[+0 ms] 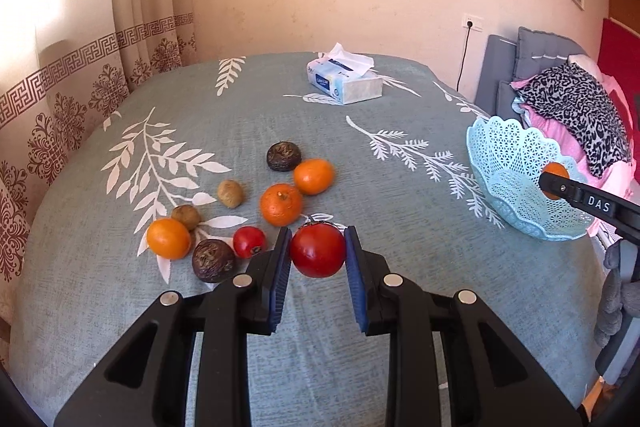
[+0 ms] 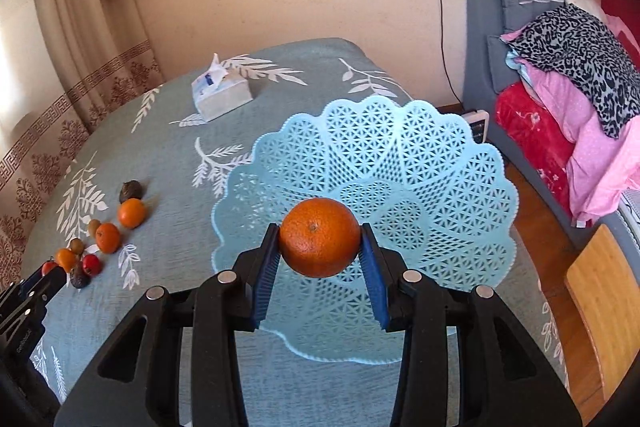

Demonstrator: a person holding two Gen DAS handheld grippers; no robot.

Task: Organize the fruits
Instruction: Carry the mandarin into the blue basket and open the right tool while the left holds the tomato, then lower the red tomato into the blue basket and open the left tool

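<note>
Right gripper (image 2: 319, 251) clamped on orange (image 2: 319, 237) above lattice basket (image 2: 440, 163) at table's right edge; lower into hollow before parting. Left gripper (image 1: 318, 259) clamped on red fruit (image 1: 318, 250), remaining fruit (image 1: 280, 205) near left edge.

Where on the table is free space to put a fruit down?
The basket holds nothing yet. Bare cloth lies between the basket and the tissue box. The loose fruit cluster at the left is crowded.

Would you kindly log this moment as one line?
left tool: shut on tomato | right tool: shut on orange, over basket
</note>
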